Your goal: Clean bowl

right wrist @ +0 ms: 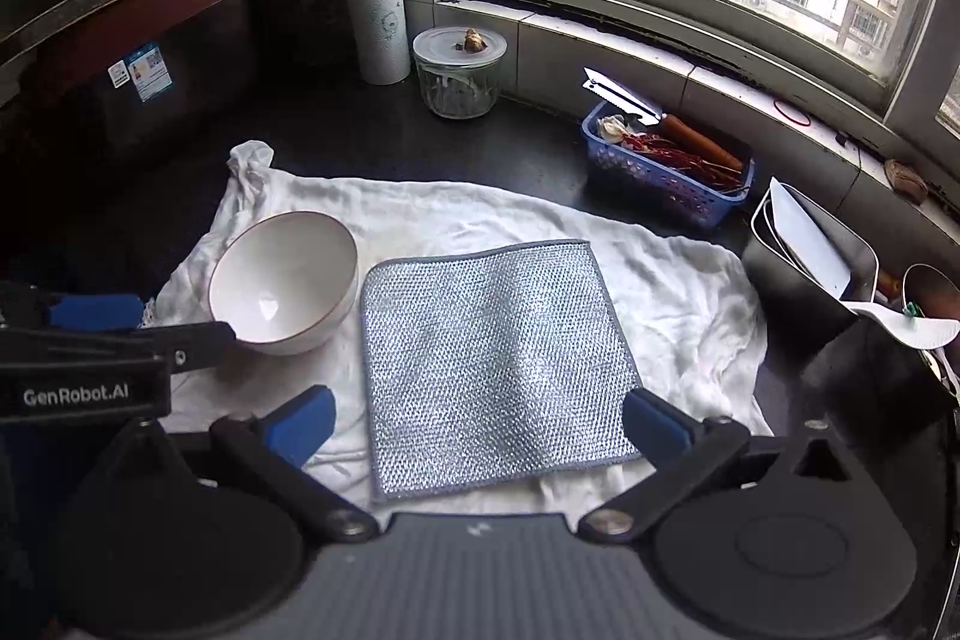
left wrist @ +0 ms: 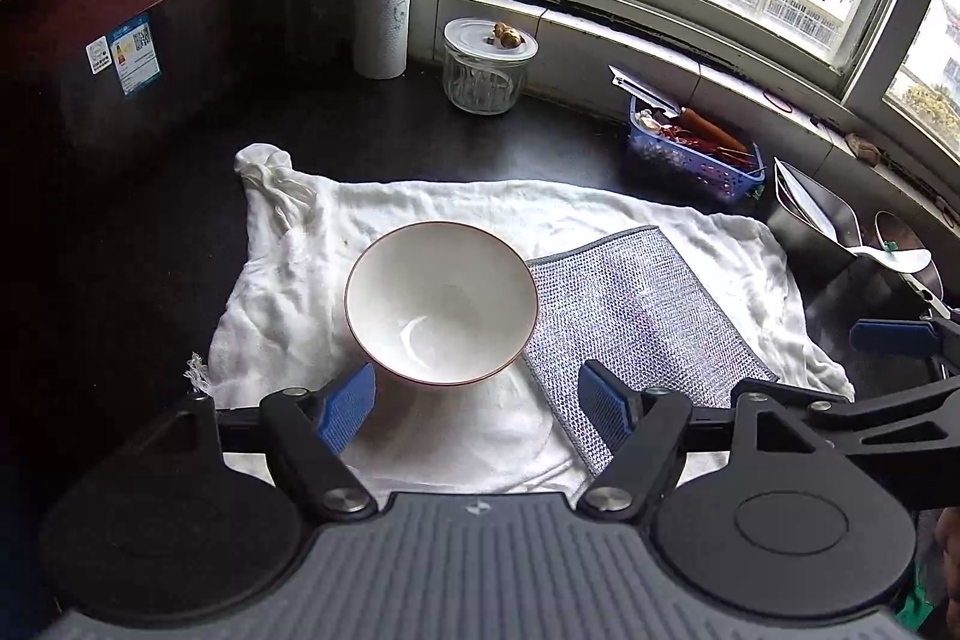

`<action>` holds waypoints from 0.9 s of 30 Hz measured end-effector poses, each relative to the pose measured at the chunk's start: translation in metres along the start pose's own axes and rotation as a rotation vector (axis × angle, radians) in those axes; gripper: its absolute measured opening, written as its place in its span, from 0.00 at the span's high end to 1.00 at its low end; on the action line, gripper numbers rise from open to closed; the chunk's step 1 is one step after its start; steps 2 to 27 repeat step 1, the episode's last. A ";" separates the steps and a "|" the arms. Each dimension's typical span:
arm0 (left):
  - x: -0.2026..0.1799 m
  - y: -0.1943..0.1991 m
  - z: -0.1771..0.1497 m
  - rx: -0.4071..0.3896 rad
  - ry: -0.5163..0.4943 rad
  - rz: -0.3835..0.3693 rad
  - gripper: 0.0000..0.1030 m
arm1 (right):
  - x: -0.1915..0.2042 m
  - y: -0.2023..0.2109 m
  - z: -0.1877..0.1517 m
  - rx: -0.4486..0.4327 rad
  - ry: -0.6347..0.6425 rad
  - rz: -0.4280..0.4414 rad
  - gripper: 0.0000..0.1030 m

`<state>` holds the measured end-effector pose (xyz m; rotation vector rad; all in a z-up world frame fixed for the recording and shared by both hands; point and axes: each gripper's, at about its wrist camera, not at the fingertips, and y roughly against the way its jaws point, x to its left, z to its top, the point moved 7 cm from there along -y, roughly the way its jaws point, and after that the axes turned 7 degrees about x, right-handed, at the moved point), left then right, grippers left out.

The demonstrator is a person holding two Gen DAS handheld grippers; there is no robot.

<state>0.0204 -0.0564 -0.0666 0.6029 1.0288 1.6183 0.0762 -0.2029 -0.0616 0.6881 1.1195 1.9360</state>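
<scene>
With both the left claw (left wrist: 477, 409) and right claw (right wrist: 480, 421) spread and empty, the bowl (left wrist: 441, 301) on the white towel (left wrist: 600, 208), touching the mesh cloth (right wrist: 495, 364), could be tipped if clipped at its rim.

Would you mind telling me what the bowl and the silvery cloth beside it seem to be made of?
The bowl looks like glazed ceramic: glossy white inside with a light glint and a thin reddish-brown rim. The silvery cloth seems to be a metallic-thread mesh scouring cloth: glittering woven grid, grey stitched edge, lying limp with soft ripples.
</scene>
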 end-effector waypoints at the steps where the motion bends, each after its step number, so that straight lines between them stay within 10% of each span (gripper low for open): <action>1: 0.000 0.000 0.000 0.001 0.000 0.002 0.28 | -0.001 0.000 0.000 0.000 -0.002 -0.001 0.01; 27: 0.000 0.000 0.000 0.001 0.000 0.002 0.28 | -0.001 0.000 0.000 0.000 -0.002 -0.001 0.01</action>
